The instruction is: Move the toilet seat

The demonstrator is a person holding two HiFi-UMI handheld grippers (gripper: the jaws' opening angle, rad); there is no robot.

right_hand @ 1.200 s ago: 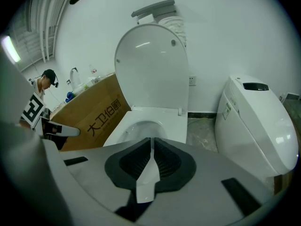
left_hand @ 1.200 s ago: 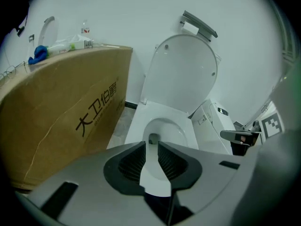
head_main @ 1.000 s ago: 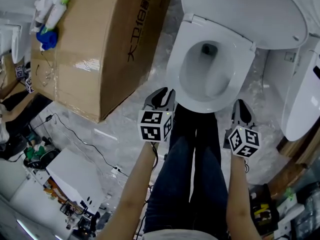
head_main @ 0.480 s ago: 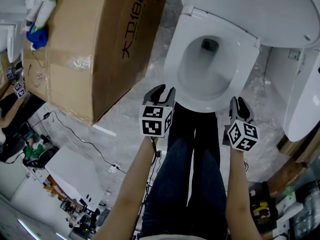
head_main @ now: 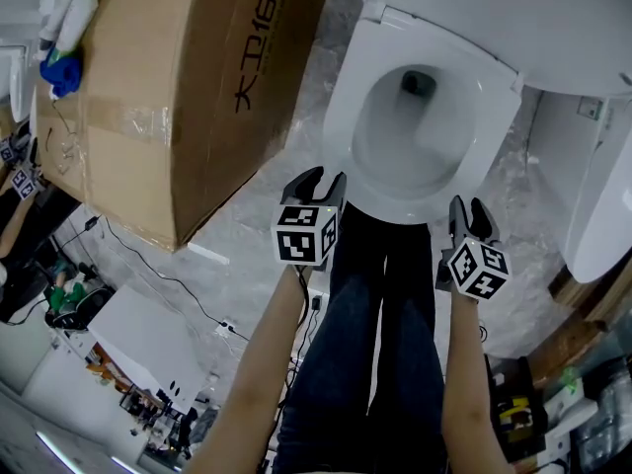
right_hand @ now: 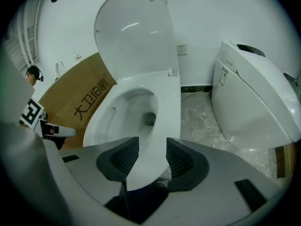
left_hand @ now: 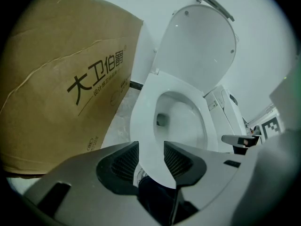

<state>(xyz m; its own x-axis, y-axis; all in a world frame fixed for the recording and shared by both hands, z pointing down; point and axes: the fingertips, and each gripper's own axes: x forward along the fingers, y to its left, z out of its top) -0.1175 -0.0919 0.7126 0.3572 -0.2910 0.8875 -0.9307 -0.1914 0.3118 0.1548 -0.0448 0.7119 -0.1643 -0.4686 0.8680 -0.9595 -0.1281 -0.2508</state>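
The white toilet seat (head_main: 346,117) lies down on the bowl, and the lid (head_main: 513,18) stands raised behind it. My left gripper (head_main: 316,180) hangs off the bowl's front left corner. Its jaws have just been opening and stand open on nothing. Through their gap (left_hand: 151,154) the seat's front rim (left_hand: 141,126) shows farther off. My right gripper (head_main: 468,208) is at the front right, apart from the seat. Its jaws have also just been opening, with nothing between the pads (right_hand: 152,155). The seat (right_hand: 167,102) and the lid (right_hand: 131,32) lie ahead.
A large cardboard box (head_main: 168,87) stands close on the toilet's left. A second white toilet (head_main: 602,196) stands to the right. The person's legs in dark jeans (head_main: 380,344) are between the grippers. Cables and clutter (head_main: 148,363) cover the floor at lower left.
Both grippers have sunk toward the front of the bowl. The right gripper's jaws went from shut to open, and the left gripper's jaws spread wider.
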